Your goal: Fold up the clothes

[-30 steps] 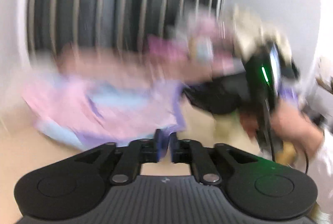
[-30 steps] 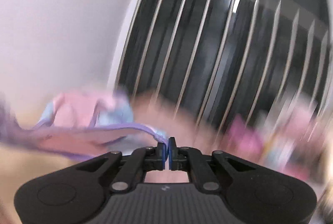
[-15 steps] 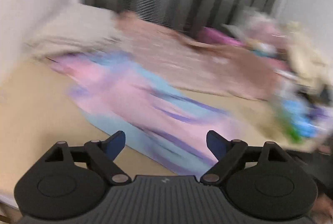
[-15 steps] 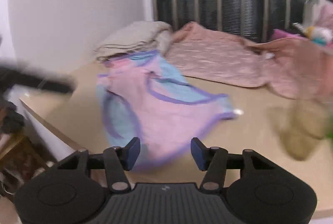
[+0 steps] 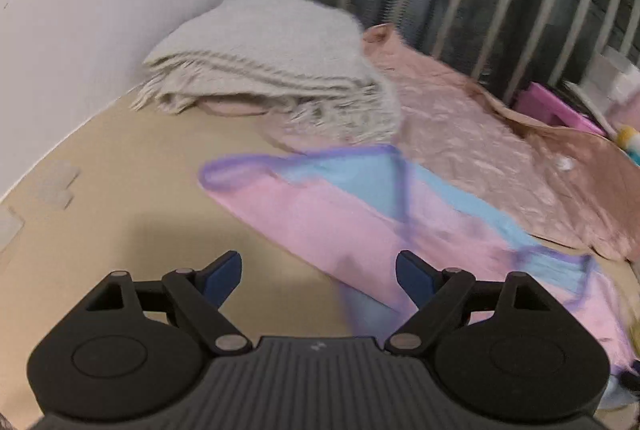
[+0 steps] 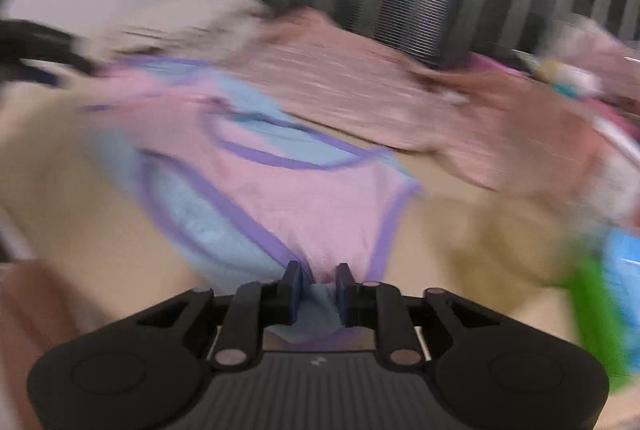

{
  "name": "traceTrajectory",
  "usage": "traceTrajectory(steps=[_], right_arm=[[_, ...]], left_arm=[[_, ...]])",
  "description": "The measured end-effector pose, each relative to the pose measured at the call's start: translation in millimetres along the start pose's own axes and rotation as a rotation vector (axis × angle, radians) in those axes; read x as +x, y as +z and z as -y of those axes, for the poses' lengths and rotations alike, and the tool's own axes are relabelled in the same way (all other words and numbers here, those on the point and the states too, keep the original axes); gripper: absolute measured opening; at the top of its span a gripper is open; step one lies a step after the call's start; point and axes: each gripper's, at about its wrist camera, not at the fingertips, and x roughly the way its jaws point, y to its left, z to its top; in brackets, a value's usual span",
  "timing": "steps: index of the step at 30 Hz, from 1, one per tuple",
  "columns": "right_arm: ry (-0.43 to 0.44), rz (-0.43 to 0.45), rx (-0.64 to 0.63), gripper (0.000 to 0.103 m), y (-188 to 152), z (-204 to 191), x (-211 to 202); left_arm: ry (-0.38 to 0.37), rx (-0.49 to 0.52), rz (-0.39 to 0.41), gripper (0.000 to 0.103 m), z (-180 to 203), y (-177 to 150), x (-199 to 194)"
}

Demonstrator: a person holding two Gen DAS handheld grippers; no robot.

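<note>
Right claw (image 6: 317, 280), closing, pinches pink-and-blue purple-trimmed garment (image 6: 280, 190); left claw (image 5: 318, 268) wide.

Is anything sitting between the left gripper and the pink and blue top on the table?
Nothing visible. The left gripper hangs open over bare table, with the pink and blue top lying just ahead of its right finger, unobstructed.

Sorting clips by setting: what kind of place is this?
Probably a room in a home, used for laundry: a tan table against a white wall, spread with a pink and blue garment, a folded beige knit and a pink cloth.
</note>
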Motion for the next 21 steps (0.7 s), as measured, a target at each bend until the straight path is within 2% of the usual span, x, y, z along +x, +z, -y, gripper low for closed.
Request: traceTrajectory(steps=[1,3,7,9,11,12,13,15,19,21], right_arm=[[0.014,0.038,0.011,0.018,4,-2,-7],[0.124,0.096,0.036,0.018,18,-14,-17],[0.335,0.216,-0.1,0.02,62,-68,-11],[0.433,0.239,-0.209,0.02,88,-106,4],[0.506,0.271,-0.36,0.026,118,-150,22],[0.514,0.286,-0.424,0.033,134,-170,34],[0.519,0.301,-0.485,0.045,150,-191,45],[0.551,0.289,-0.546,0.05,175,-220,66],[0.656,0.172,-0.579,0.046,221,-263,110],[0.666,0.142,-0.593,0.044,231,-278,123]], left_arm=[[0.002,-0.001,-0.005,0.085,-1,-2,3],[0.001,-0.015,-0.001,0.085,-3,-6,3],[0.033,-0.127,0.08,0.081,-28,-15,-25],[0.065,-0.182,0.123,0.081,-46,-21,-47],[0.083,-0.223,0.14,0.081,-62,-28,-67],[0.086,-0.232,0.141,0.081,-69,-32,-75],[0.087,-0.227,0.139,0.081,-73,-36,-81],[0.092,-0.227,0.142,0.081,-79,-43,-91],[0.067,-0.248,0.158,0.081,-90,-52,-99],[0.041,-0.239,0.172,0.081,-92,-53,-99]])
